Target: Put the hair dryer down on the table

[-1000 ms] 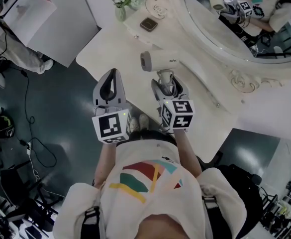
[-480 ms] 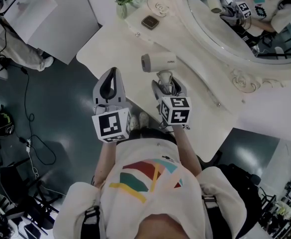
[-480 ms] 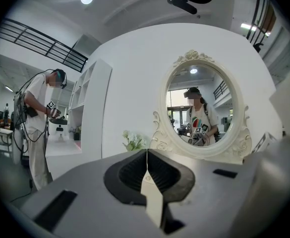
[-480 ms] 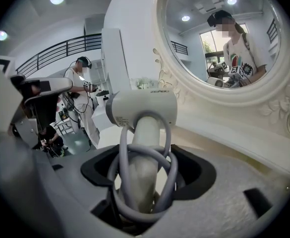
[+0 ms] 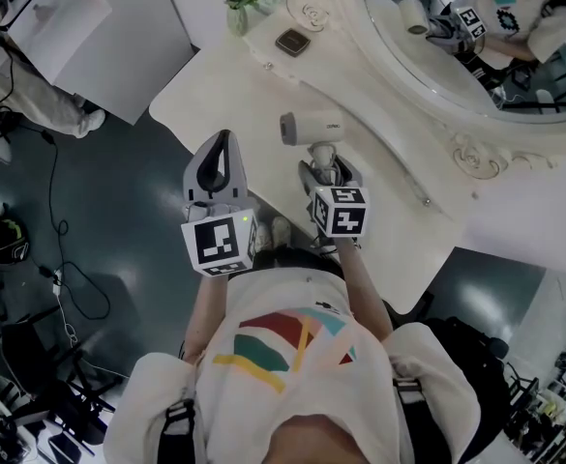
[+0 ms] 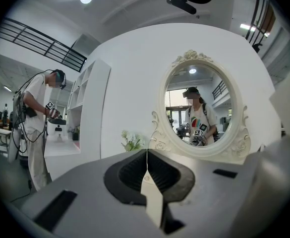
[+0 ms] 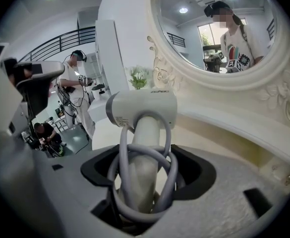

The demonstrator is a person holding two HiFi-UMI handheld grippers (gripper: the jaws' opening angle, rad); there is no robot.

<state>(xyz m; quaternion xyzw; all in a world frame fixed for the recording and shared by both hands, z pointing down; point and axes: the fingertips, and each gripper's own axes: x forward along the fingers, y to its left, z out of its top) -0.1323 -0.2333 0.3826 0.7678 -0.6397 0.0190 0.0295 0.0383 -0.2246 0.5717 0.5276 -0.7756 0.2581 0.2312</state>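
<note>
A white hair dryer (image 5: 312,127) is seen over the cream table (image 5: 226,93), toward its near edge. Its short barrel is laid across, with the grey-ringed end turned to the left and small print on its side. The handle is pointed near, and a grey cord (image 7: 170,175) is looped around it several times. The handle and the cord loops are clamped between the jaws of the right gripper (image 5: 323,168). Whether the table is touched cannot be told.
</note>
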